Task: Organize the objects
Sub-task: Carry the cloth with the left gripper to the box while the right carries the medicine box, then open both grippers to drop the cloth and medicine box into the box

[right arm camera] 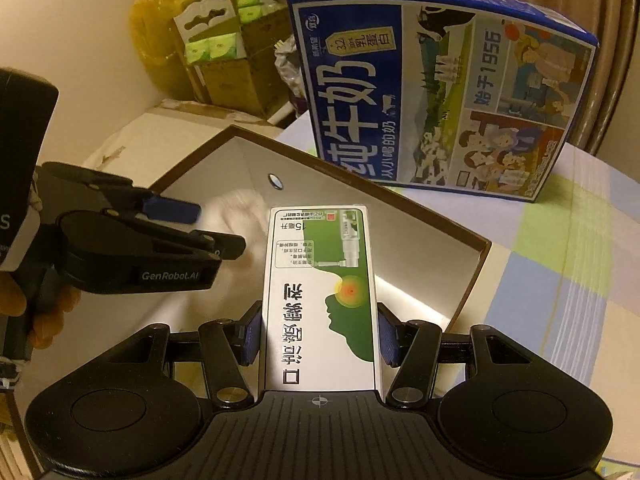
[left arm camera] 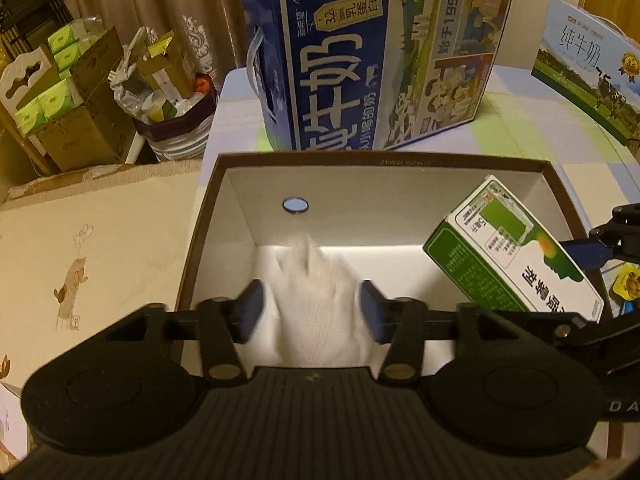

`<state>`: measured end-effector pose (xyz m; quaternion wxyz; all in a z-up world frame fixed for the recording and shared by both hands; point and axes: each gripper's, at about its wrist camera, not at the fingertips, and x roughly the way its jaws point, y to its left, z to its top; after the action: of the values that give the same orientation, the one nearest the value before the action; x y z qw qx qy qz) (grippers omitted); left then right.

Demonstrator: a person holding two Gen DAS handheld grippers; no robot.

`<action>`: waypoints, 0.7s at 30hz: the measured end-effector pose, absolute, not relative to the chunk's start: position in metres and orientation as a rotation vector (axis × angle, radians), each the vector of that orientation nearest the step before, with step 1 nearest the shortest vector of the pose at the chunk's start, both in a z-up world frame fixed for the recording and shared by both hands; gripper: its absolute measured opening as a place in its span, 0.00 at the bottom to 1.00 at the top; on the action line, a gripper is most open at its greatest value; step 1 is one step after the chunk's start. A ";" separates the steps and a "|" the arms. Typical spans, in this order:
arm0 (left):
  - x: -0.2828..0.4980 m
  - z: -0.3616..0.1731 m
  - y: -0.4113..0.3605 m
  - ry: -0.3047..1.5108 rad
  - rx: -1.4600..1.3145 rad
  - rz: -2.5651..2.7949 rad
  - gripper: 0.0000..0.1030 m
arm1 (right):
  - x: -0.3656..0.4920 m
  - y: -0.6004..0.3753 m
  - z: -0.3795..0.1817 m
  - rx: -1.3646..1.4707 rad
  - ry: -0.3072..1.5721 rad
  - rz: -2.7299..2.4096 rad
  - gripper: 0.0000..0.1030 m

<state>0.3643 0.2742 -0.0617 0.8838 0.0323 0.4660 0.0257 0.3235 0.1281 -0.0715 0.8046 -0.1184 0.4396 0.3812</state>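
two risks: the green-and-white spray carton (right arm camera: 320, 296), clamped in the right gripper (right arm camera: 320, 334) above the brown-rimmed box (left arm camera: 192, 256), could catch the near rim and tip out; the left gripper (left arm camera: 310, 312), pads spread beside the white cloth (left arm camera: 316, 300) (blurred) lying inside, could drag it along.
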 end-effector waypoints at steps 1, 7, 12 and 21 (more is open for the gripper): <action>0.365 -0.061 0.275 0.967 0.066 0.053 0.65 | 0.324 0.129 -0.072 -0.256 0.939 0.816 0.51; 0.366 -0.055 0.278 0.954 0.070 0.068 0.68 | 0.328 0.131 -0.073 -0.284 0.928 0.814 0.51; 0.364 -0.050 0.280 0.948 0.079 0.075 0.69 | 0.333 0.133 -0.077 -0.275 0.936 0.812 0.51; 0.357 -0.048 0.283 0.957 0.067 0.073 0.70 | 0.334 0.134 -0.077 -0.313 0.885 0.794 0.51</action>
<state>0.3568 0.2832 -0.0483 0.8865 0.0323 0.4602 0.0352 0.3338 0.1341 -0.0768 0.8170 -0.1467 0.4151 0.3724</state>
